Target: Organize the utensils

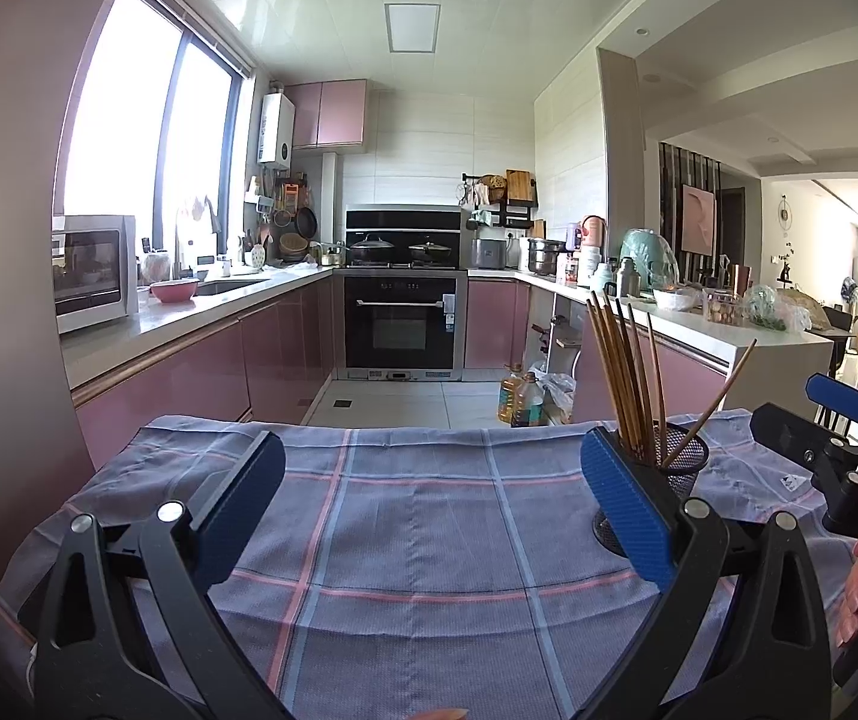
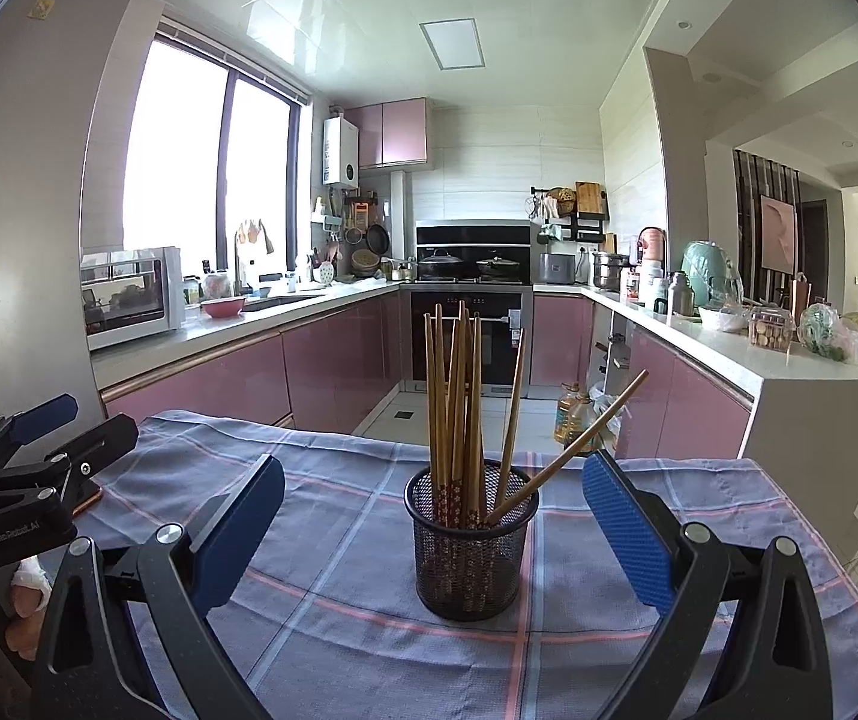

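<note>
Checked cloth [image 2: 333,618] over table, pink-cabinet kitchen [image 2: 339,360] beyond; mesh cup [image 2: 470,546] upright with chopsticks [image 2: 456,414]; left gripper [image 1: 429,510], right gripper [image 2: 432,528] wide open, empty.

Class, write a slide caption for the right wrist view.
Open right gripper faces a mesh holder of chopsticks on a checked cloth.

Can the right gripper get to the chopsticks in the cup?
Probably yes. The right gripper is open, and the cup stands right ahead between its fingers on the cloth. The chopsticks stick up out of it, and nothing lies in between.
</note>
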`<state>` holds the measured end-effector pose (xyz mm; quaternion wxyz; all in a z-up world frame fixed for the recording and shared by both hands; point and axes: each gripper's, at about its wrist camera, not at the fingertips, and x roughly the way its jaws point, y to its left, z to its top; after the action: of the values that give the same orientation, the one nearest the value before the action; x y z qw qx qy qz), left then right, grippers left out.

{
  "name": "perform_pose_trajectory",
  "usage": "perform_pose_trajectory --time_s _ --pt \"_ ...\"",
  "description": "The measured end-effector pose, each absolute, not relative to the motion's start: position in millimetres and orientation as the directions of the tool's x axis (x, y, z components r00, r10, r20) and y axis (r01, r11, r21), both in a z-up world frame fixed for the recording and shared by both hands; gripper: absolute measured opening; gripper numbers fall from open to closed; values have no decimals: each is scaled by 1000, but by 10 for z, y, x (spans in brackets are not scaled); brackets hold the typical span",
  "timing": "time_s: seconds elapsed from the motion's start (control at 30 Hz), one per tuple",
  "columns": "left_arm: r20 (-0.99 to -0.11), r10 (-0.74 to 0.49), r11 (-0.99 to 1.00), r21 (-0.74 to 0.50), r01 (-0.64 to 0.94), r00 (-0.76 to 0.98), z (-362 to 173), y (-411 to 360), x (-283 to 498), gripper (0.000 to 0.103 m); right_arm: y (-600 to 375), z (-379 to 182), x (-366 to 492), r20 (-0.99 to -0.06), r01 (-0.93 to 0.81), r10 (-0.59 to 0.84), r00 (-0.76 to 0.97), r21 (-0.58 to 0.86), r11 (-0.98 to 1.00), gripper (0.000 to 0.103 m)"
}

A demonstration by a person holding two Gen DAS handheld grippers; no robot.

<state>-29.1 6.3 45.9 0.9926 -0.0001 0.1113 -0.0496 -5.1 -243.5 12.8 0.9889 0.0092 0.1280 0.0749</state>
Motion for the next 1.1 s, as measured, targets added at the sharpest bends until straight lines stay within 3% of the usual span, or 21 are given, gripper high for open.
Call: perform_pose_trajectory --time_s 1.1 --pt "-255 -89 996 -22 86 963 393 31 -224 97 -2402 158 -27 -252 -85 88 964 21 996 96"
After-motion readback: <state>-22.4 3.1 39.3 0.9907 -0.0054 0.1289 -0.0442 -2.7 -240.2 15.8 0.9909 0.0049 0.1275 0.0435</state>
